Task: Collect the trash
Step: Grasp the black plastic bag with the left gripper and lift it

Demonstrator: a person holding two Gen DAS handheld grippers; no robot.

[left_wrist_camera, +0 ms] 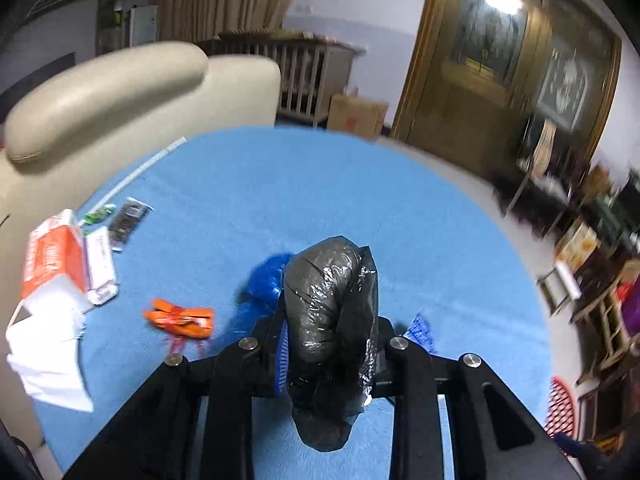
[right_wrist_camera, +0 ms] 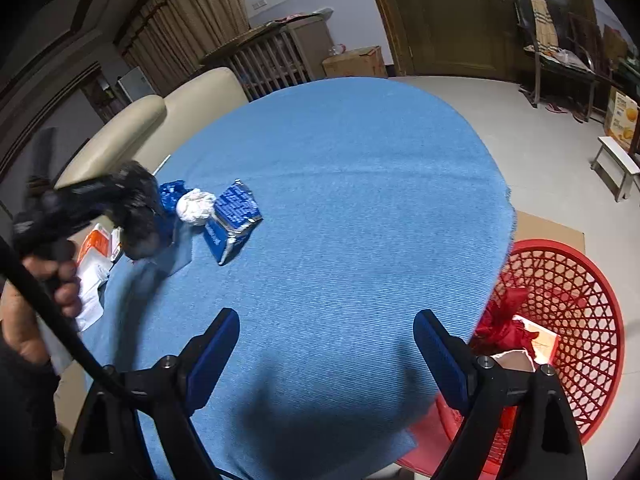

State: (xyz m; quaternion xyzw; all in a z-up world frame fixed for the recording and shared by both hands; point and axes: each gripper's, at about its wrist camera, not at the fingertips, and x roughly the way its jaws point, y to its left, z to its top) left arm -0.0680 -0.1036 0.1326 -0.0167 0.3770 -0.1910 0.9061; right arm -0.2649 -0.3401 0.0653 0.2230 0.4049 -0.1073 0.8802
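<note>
Through the left wrist camera we see the left gripper (left_wrist_camera: 328,356) with its jaws closed on a crumpled black plastic bag (left_wrist_camera: 332,320), which bulges up between the blue-ribbed pads and hangs clear above the round counter covered in a blue ribbed cloth (left_wrist_camera: 360,200). Just behind the bag lies a scrunched blue foil wrapper (left_wrist_camera: 266,280). To the left a crumpled orange wrapper (left_wrist_camera: 180,316) lies on the cloth, and further left an orange-and-white carton (left_wrist_camera: 52,256), a white box with red print (left_wrist_camera: 102,268), white paper sheets (left_wrist_camera: 48,352), a dark clear-plastic packet (left_wrist_camera: 128,220) and a small green packet (left_wrist_camera: 98,214); the print on all of them is too blurred for us to read. A cream padded chair back (left_wrist_camera: 108,92) stands behind the counter. Through the right wrist camera we see the right gripper (right_wrist_camera: 326,344) hovering over bare cloth near the counter's front edge, its blue-padded jaws spread wide with nothing between them. Across the counter the left gripper (right_wrist_camera: 132,216), held by a hand (right_wrist_camera: 48,280), carries the black bag above the cloth. Beside it rest a balled white tissue (right_wrist_camera: 196,206) and a blue packet with white lettering (right_wrist_camera: 234,220), too small for us to read. On the floor to the right a red plastic lattice basket (right_wrist_camera: 568,312) holds a red crumpled wrapper (right_wrist_camera: 508,320) and a pale card (right_wrist_camera: 540,344).
</note>
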